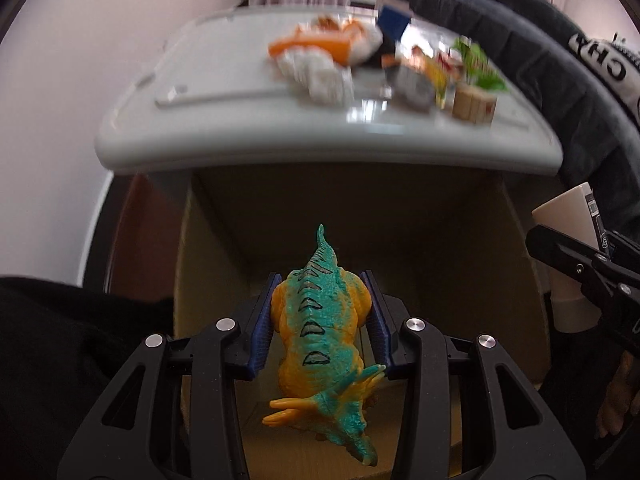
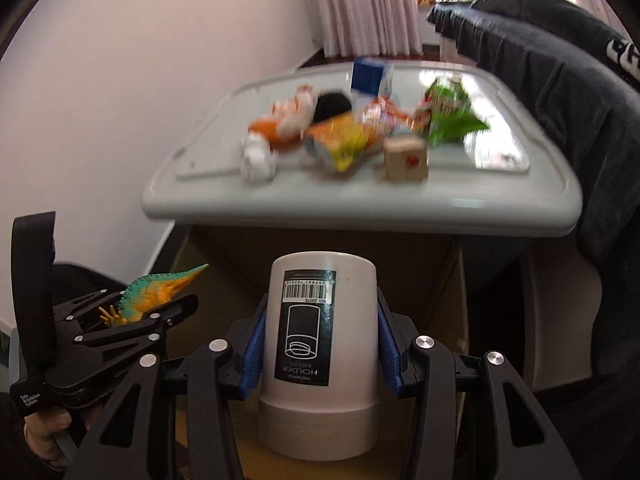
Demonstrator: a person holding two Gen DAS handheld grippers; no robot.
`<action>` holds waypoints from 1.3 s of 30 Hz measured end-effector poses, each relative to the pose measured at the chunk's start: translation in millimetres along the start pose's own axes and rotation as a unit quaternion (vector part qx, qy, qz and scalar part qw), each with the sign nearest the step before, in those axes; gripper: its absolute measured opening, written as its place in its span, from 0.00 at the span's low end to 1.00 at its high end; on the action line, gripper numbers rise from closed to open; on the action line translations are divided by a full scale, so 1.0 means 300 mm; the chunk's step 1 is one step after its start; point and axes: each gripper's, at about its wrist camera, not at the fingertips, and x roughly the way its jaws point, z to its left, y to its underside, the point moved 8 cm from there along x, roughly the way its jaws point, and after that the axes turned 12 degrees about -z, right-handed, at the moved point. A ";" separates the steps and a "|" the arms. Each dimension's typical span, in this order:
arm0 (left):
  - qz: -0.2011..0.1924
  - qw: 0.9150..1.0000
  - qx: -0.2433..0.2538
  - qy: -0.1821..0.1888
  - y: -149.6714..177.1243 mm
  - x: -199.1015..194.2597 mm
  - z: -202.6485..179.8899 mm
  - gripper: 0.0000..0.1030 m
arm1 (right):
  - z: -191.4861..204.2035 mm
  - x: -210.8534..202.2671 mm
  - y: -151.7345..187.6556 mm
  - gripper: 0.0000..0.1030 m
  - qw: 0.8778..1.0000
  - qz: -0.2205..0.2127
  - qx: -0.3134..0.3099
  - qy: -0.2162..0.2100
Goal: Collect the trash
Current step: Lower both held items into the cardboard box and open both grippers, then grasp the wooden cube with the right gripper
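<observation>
The grey table [image 2: 360, 216] ahead is coming through blurred, so the litter heaped on it is hard to read: a crumpled white tissue [image 2: 258, 158], an orange-and-white wrapper [image 2: 280, 120], a yellow snack packet [image 2: 344, 142], a green packet [image 2: 450, 114], a blue-and-white carton [image 2: 368, 76] and a small tan box [image 2: 406, 158] with a red mark I cannot make out. A dark jacket [image 2: 560, 92] is draping over the table's right end, its white lettering cut off by the frame edge. Pink curtains [image 2: 368, 8] are hanging behind.

Beneath the table's near edge an open cardboard box [image 1: 400, 216] is sitting in shadow, its floor mostly hidden by both tools.

The right gripper [image 2: 320, 340] is clenching a white cylindrical holder [image 2: 320, 360] between its blue pads, over the box. A black label with a barcode is reading "HOLDER" upside down; the smaller line under it is too fine to read.

The left gripper [image 1: 322, 320] is grasping a teal-and-orange toy dinosaur [image 1: 320, 320] by the body, tail pointing toward the table, head nearest the camera, also above the box. From the right wrist view, a white-lettered tag on that tool's handle is reading "Data Acquisition System". A hand under it is mostly cut off.
</observation>
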 end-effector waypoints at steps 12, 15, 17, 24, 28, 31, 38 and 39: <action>0.051 0.997 0.004 -0.061 0.087 0.094 0.045 0.71 | -0.064 0.123 0.112 0.77 0.998 0.058 0.010 0.035; 0.047 0.997 -0.001 -0.061 0.082 0.089 0.044 0.74 | -0.083 0.117 0.103 0.77 0.998 0.050 0.026 0.035; 0.047 0.997 0.000 -0.058 0.086 0.086 0.038 0.75 | -0.094 0.108 0.089 0.77 0.998 0.044 0.030 0.036; 0.046 0.998 -0.006 -0.044 0.058 0.071 0.026 0.75 | -0.129 0.070 -0.039 0.77 0.998 -0.001 0.028 0.048; 0.038 0.999 -0.013 -0.031 0.035 0.066 0.014 0.75 | -0.171 0.073 -0.162 0.77 0.997 -0.035 0.024 0.068; 0.025 0.999 -0.016 -0.018 0.019 0.057 -0.004 0.75 | -0.213 0.105 -0.263 0.77 0.995 -0.056 0.015 0.083; 0.002 1.000 -0.012 -0.002 -0.001 0.051 -0.019 0.75 | -0.244 0.182 -0.369 0.76 0.993 -0.069 0.003 0.096; -0.003 1.000 -0.011 0.000 -0.007 0.050 -0.024 0.75 | -0.241 0.185 -0.364 0.76 0.993 -0.069 0.002 0.097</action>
